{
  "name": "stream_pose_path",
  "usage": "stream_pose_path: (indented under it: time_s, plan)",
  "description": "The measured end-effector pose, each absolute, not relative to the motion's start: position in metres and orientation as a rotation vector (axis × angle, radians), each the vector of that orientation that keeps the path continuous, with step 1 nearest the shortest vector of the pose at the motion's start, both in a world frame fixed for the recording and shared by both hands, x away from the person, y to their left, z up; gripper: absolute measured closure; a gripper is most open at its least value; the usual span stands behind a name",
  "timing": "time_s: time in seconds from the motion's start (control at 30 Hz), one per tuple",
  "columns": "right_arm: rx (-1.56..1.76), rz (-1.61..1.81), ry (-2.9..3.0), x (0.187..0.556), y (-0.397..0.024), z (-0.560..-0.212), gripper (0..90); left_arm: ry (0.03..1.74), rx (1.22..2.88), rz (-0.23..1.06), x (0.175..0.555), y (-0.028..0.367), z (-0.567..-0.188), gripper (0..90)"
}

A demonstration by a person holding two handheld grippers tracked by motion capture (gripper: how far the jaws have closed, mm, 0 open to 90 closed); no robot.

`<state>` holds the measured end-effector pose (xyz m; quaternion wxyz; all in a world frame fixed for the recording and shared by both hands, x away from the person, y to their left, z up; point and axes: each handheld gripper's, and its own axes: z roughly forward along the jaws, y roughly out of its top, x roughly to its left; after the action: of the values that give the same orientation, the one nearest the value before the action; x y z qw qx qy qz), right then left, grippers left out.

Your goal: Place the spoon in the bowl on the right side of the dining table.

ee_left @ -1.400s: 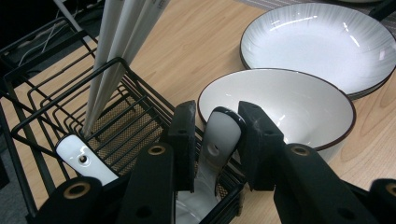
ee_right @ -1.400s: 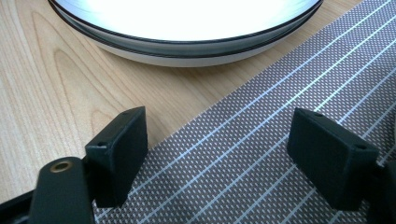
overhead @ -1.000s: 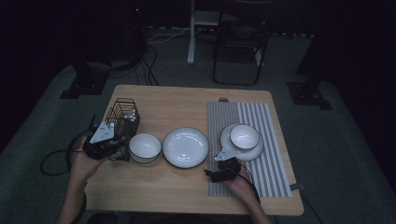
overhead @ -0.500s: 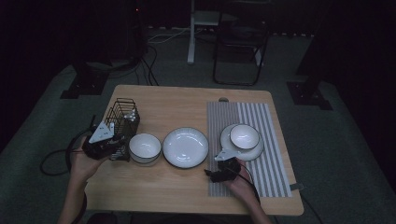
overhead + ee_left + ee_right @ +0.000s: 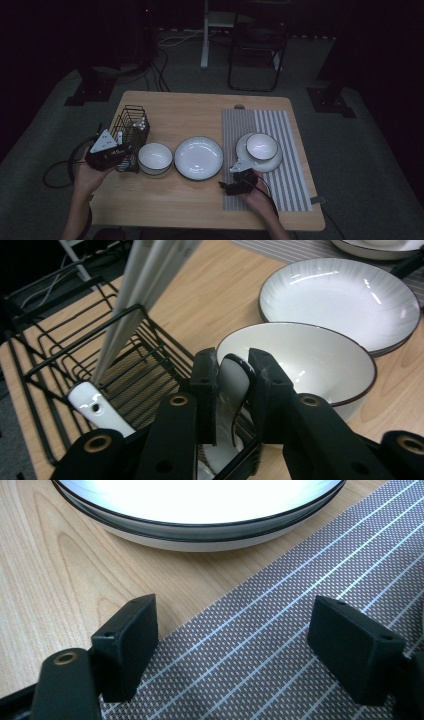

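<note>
1. Dark room, grey floor, a chair (image 5: 257, 45) at the back; in front, one wooden table (image 5: 200, 205) with one striped mat (image 5: 295, 175) on its right half.
2. Counted on the table: two bowls, two plates, one wire rack (image 5: 127, 112). Left bowl (image 5: 155, 156) just beside the rack, big plate (image 5: 198, 157) next to it mid-table, right bowl (image 5: 261, 145) sitting in the small plate (image 5: 272, 162) on the mat.
3. In the rack: a bundle of white sticks (image 5: 135, 295) leaning upright, too close together to count, and a second spoon (image 5: 95, 407) with a hole in its handle.
4. Two grippers, one in each hand.
5. Against the earlier frames: hardly anything different. Both hands in the same spots, dishes and rack unmoved.
6. Left gripper (image 5: 232, 375): clenched on a white, dark-rimmed spoon (image 5: 231, 385), both pads pressing its sides, only a narrow gap left between the jaws. Held at the rack's near corner, right next to the left bowl; lower end of the spoon hidden behind the jaws.
7. Right gripper (image 5: 232, 645): released, jaws wide apart, nothing between them. Low over the mat's left edge, below the small plate, pointing toward the big plate; bare mat and wood seen through the gap. Seen from above (image 5: 227, 187) near the table's front, well apart from the left gripper.
</note>
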<state>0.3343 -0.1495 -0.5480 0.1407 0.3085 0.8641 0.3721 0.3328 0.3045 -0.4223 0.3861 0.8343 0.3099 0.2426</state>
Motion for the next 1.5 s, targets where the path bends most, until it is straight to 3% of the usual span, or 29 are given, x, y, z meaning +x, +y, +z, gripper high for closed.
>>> stream_pose_path:
  time_s: [1.5]
  plan:
    - [0.892, 1.075, 2.495, 0.3343, -0.1495, -0.5480, 20.4, 0.806, 2.139, 0.684, 0.3356, 0.3048, -0.4222, 85.7]
